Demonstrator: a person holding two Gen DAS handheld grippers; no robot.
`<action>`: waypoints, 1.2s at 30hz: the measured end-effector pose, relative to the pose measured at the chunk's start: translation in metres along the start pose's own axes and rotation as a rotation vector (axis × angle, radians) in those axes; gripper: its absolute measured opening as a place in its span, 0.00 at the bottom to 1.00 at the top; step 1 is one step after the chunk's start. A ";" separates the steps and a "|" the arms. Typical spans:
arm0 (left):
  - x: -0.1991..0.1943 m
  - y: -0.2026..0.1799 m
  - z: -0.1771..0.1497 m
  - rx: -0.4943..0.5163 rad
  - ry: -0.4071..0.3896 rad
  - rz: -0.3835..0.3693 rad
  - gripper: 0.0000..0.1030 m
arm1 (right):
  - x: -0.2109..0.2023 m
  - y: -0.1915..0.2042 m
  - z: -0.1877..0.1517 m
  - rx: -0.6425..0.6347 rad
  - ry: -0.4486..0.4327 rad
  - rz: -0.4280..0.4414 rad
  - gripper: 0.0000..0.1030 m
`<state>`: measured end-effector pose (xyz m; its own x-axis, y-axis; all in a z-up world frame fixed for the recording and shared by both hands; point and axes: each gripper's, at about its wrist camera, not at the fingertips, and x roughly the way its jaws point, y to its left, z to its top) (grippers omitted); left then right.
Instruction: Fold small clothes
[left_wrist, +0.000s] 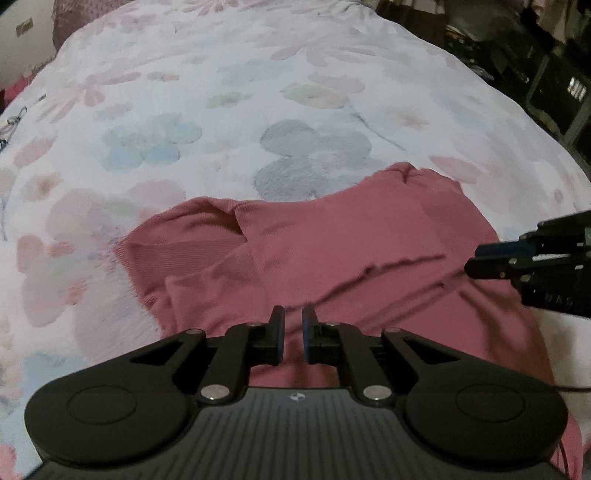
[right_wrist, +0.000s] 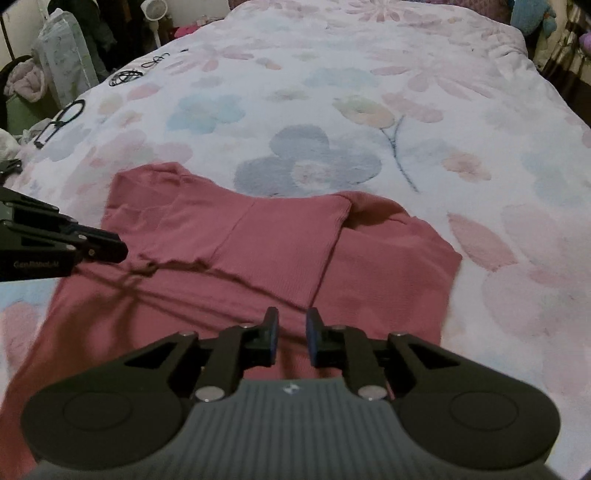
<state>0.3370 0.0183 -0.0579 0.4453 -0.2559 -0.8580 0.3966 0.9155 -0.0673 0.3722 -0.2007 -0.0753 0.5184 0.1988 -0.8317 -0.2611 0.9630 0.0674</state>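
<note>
A dusty-pink ribbed top (left_wrist: 332, 240) lies flat on the floral blanket, with a sleeve panel folded across its body (right_wrist: 280, 243). My left gripper (left_wrist: 293, 314) hovers over the near part of the top, its jaws a narrow gap apart with nothing between them. My right gripper (right_wrist: 291, 314) hangs over the same garment a little further right, its jaws slightly wider apart and empty. Each gripper shows in the other's view: the right gripper (left_wrist: 476, 262) at the top's right edge, the left gripper (right_wrist: 118, 249) at its left edge.
The fleece blanket (left_wrist: 221, 110) with big pastel flowers covers the bed. Black hair ties (right_wrist: 125, 75) and a black loop (right_wrist: 72, 109) lie near the bed's far left edge. Bags and clutter (right_wrist: 62, 59) stand beyond that edge; dark shelves (left_wrist: 554, 81) are off the right side.
</note>
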 end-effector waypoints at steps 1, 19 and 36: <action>-0.007 -0.003 -0.004 0.008 0.005 0.005 0.12 | -0.008 0.002 -0.004 0.003 0.001 0.003 0.12; -0.097 -0.041 -0.152 0.131 0.066 -0.107 0.28 | -0.113 0.061 -0.164 -0.128 0.096 0.030 0.28; -0.127 -0.033 -0.267 0.136 0.125 0.117 0.53 | -0.169 0.053 -0.288 0.000 0.116 -0.007 0.50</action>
<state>0.0531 0.1039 -0.0829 0.3947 -0.1023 -0.9131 0.4570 0.8840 0.0985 0.0359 -0.2362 -0.0897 0.4227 0.1700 -0.8902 -0.2583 0.9641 0.0615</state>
